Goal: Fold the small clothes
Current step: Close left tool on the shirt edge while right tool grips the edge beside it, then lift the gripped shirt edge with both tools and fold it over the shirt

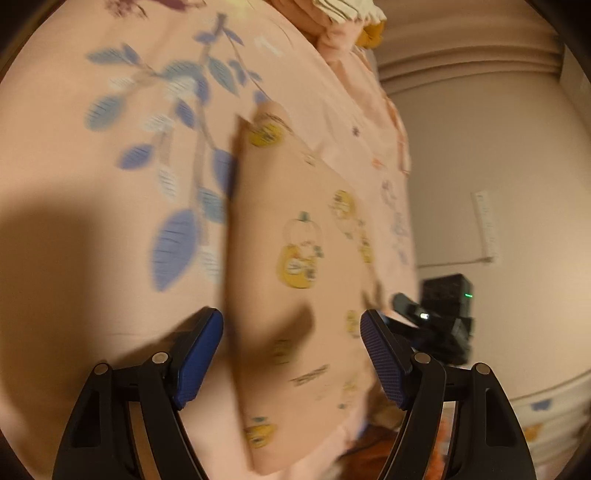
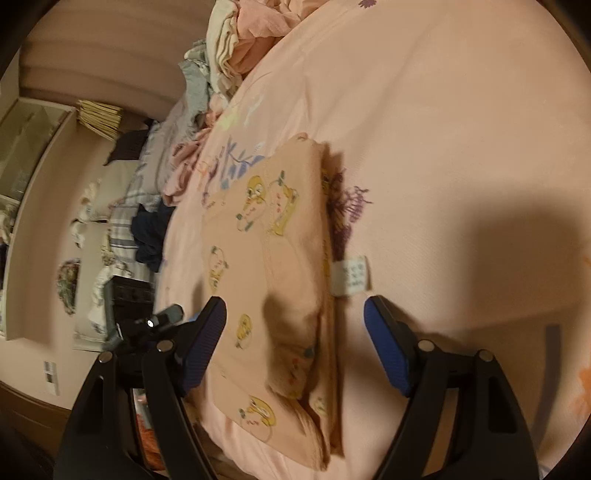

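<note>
A small peach garment (image 1: 295,258) printed with yellow cartoon figures lies folded into a flat narrow stack on the pink floral bedsheet (image 1: 110,184). It also shows in the right wrist view (image 2: 273,280), with a white care label (image 2: 350,275) sticking out of its right edge. My left gripper (image 1: 291,354) is open and empty, its blue pads either side of the garment's near end. My right gripper (image 2: 295,347) is open and empty, hovering over the garment's near end.
A pile of unfolded clothes (image 2: 236,40) lies at the far end of the bed, also in the left wrist view (image 1: 343,26). More laundry (image 2: 147,206) lies along the bed's left side. The other gripper's body (image 1: 439,314) is at the bed edge.
</note>
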The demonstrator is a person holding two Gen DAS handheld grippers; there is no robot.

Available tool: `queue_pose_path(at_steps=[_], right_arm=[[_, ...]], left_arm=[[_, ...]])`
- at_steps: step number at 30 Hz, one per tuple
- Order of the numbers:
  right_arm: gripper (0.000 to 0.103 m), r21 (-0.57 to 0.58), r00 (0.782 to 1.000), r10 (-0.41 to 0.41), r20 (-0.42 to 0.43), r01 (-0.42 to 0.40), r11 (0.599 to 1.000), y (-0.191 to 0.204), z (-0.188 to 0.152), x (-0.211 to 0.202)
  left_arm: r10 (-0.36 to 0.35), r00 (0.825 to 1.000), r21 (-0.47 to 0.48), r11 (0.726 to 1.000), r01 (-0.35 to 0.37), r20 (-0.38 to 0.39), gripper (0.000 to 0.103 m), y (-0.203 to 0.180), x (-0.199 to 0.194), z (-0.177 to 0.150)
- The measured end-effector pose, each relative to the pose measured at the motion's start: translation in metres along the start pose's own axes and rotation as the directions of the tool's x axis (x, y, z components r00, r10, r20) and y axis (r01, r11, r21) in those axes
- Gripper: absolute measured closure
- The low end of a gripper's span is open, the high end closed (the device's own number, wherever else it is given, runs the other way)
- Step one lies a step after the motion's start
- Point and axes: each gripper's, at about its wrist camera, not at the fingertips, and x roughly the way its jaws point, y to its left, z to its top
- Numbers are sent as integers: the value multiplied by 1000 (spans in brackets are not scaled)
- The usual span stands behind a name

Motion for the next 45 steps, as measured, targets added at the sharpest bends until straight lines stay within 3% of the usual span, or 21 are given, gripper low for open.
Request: queue_pose_path(at_steps=[2, 9, 11, 15, 18, 22, 24, 38, 42, 45], right_arm=[[25, -7, 999, 24, -29, -24, 1000, 0, 2, 7], [28, -50, 996, 63, -56, -65, 997, 11, 2, 25], [36, -71, 998, 42, -46, -45, 996, 12, 0, 26], [69, -71, 1000, -12, -20, 11, 997, 4, -1, 29], [75, -77, 1000, -15, -3, 15, 997, 0, -2, 29], [77, -117, 999, -45, 15, 46, 992, 4, -3, 30], [78, -112, 999, -42, 16, 43, 993, 1, -1, 31], [78, -129, 997, -63, 46, 68, 989, 4, -3, 32], [79, -115, 994, -77, 71, 85, 990, 9, -8, 28], [79, -129, 992, -86, 94, 98, 987, 24, -10, 19]], left_arm=[[-19, 1000, -5, 1000, 19, -25, 28, -3, 14, 3], [-4, 1000, 49, 999, 4, -7, 31, -21, 33, 3], [74, 997, 88, 993, -75, 9, 43, -28, 39, 0], [214, 975, 168, 961, -221, 57, 60, -43, 46, -6], [283, 955, 216, 930, -296, 87, 64, -52, 52, -9], [361, 925, 275, 883, -381, 122, 66, -64, 58, -15], [374, 918, 281, 874, -396, 130, 66, -67, 61, -15], [387, 912, 274, 870, -410, 133, 67, -63, 61, -13], [390, 913, 252, 877, -409, 124, 76, -68, 55, -12], [377, 911, 264, 873, -410, 168, 81, -85, 37, -16]])
